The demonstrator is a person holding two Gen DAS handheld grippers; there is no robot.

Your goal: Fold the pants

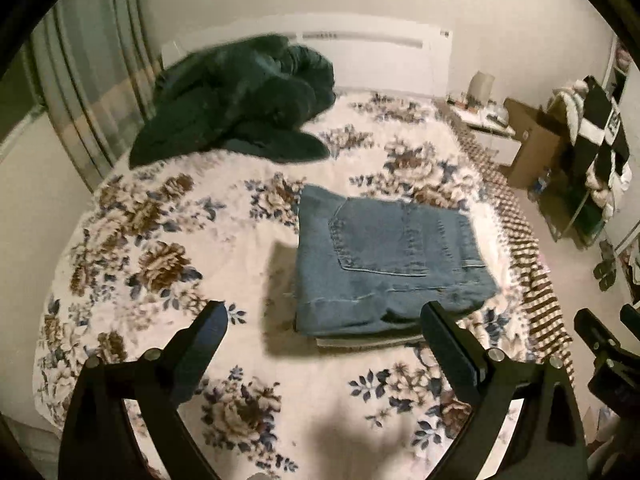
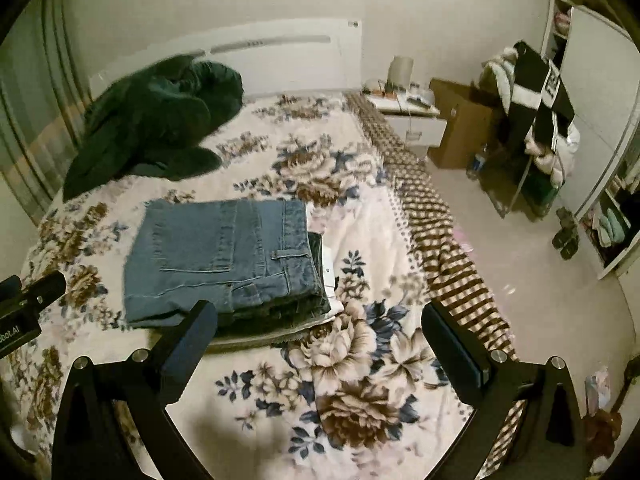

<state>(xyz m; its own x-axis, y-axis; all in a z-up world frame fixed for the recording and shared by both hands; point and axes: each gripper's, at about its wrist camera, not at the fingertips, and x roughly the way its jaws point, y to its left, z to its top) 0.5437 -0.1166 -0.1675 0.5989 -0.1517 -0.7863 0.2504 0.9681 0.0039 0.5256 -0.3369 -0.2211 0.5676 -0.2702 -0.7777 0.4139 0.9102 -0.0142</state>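
- We saw the folded jeans (image 1: pixel 384 256) in faded blue denim.
- Our bedspread (image 1: pixel 168 240) was white with brown and blue flowers.
- The heaped garment (image 1: pixel 240 100) was dark green.
- Our grippers' fingers (image 2: pixel 192 344) were black.

Folded jeans (image 1: pixel 384 256) beyond wide-spread left hand-held gripper (image 1: pixel 324 320)

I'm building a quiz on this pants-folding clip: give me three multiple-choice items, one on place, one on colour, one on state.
1. Where does the dark green garment heap lie?
A) near the white headboard
B) on the floor
C) on the nightstand

2. What colour are the folded denim jeans?
A) black
B) blue
C) red

3. How are the left gripper and right gripper?
A) both open, empty
B) both clamping denim
C) one shut

A: the heap sits at the bed's far end. B: faded blue denim. A: fingers spread, nothing between.
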